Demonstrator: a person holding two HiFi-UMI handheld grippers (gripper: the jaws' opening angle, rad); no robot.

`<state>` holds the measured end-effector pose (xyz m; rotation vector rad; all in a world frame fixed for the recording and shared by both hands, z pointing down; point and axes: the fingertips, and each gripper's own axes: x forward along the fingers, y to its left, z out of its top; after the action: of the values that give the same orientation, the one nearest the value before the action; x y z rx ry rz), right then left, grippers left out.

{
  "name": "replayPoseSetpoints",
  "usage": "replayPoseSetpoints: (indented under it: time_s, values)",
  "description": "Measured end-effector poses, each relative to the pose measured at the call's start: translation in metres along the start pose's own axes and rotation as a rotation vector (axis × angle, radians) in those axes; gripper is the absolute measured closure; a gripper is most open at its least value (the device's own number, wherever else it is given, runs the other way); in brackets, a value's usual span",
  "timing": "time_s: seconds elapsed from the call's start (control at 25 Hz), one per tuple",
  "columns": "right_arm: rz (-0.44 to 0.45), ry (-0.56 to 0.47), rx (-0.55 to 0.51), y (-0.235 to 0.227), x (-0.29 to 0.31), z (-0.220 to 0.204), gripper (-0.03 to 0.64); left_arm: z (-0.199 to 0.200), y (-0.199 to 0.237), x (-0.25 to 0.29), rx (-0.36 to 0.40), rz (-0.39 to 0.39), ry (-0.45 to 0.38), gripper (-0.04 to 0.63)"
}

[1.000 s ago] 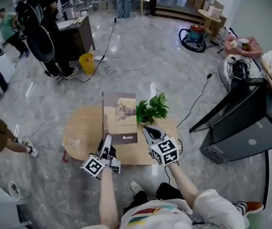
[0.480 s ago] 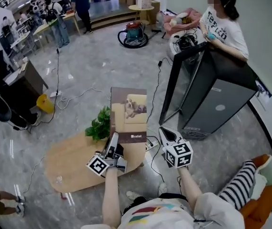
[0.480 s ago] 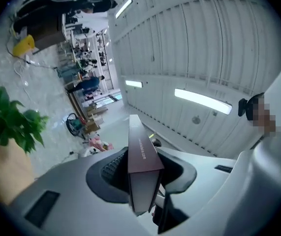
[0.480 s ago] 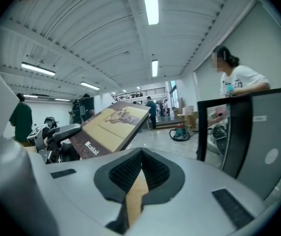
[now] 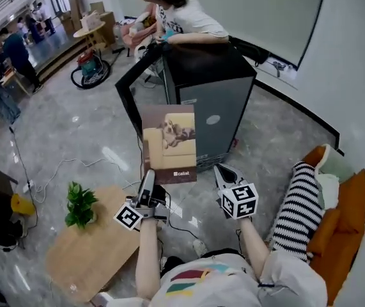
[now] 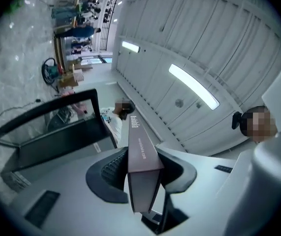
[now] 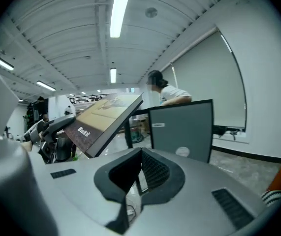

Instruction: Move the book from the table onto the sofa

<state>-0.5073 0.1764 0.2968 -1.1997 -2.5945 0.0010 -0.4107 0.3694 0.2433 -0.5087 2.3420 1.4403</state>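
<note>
Book (image 5: pixel 169 142) is clamped upright in the left gripper (image 5: pixel 147 180), now carried off the wooden table (image 5: pixel 93 261) toward the sofa (image 5: pixel 343 217); the right gripper (image 5: pixel 223 171) is closed on nothing.

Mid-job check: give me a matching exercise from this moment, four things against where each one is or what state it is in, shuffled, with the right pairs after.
Things
1. book
2. right gripper
3. potted plant
4. striped cushion

Place or state
A. stands on the wooden table
B. lies on the orange sofa
C. clamped upright in the left gripper, up off the table
D. holds nothing

Pairs: 1-C, 2-D, 3-A, 4-B
</note>
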Motion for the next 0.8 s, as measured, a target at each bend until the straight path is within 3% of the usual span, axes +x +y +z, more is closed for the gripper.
replayPoseSetpoints:
  time_s: [0.16, 0.28, 0.52, 0.8]
  values:
    - [-0.228, -0.026, 0.072, -0.094, -0.062, -0.009, 0.604, -0.089, -0.001, 0.067, -0.092, -0.089, 0.190, 0.445]
    - [-0.378, -0.047, 0.145, -0.133, -0.108, -0.020, 0.604, -0.139, -0.009, 0.099, -0.169, -0.151, 0.305, 0.445]
    - [-0.628, -0.099, 0.213, -0.127, -0.167, -0.025, 0.604, -0.177, -0.025, 0.124, -0.293, -0.275, 0.496, 0.445]
    - [-0.927, -0.150, 0.299, -0.098, -0.255, -0.058, 0.604, -0.251, -0.061, 0.108, -0.415, -0.408, 0.755, 0.445]
